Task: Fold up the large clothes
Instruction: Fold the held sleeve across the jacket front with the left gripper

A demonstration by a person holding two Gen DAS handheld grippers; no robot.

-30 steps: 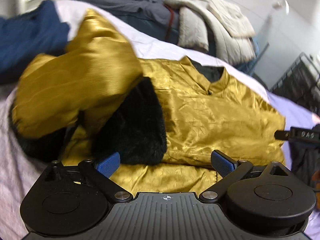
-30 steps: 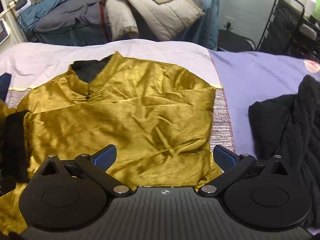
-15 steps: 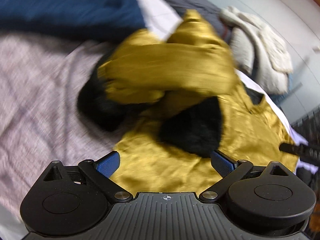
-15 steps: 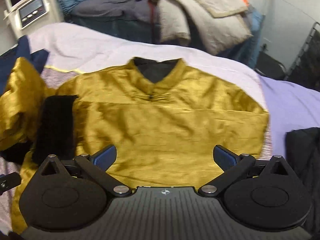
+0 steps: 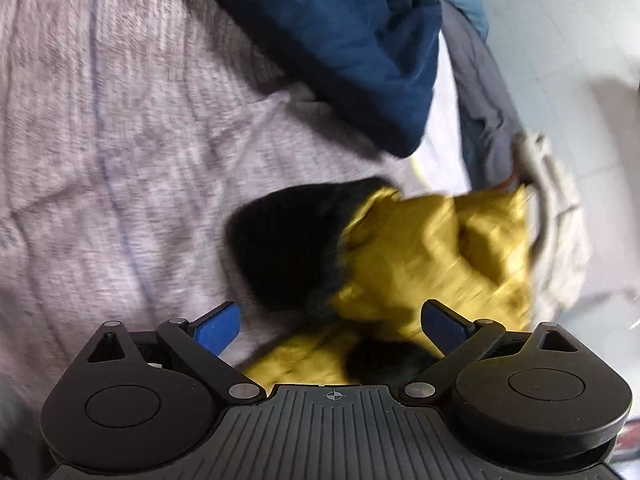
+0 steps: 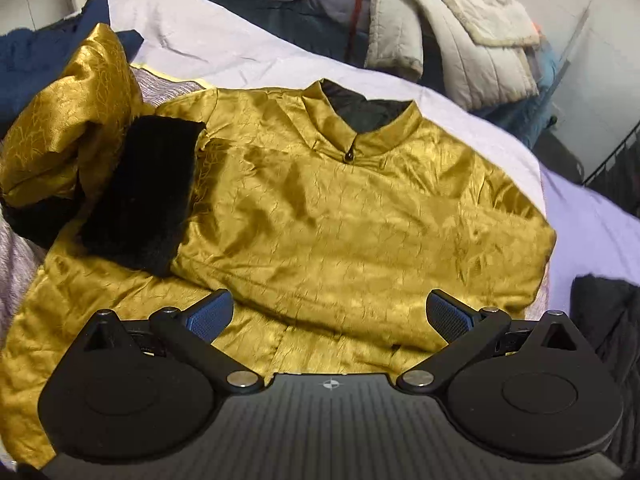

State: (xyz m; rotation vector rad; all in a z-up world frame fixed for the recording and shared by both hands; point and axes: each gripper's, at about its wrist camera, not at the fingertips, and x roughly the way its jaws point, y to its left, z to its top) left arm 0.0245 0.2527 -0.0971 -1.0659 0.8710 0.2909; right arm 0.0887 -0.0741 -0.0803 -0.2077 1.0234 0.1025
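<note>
Gold satin jacket (image 6: 360,216) lay spread just ahead of the right gripper (image 6: 328,316), whose fingers stood apart and empty. Its black fur cuff (image 6: 140,196) was folded over the chest. The left gripper (image 5: 332,324) gaped too, over the bunched sleeve (image 5: 432,256) near the bed's (image 5: 100,160) edge.

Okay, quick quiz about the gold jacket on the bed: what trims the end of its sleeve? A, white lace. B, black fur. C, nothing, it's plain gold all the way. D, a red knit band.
B: in the right wrist view the gold jacket has a sleeve folded across its left side, ending in a wide black fur cuff that lies on the gold fabric.
</note>
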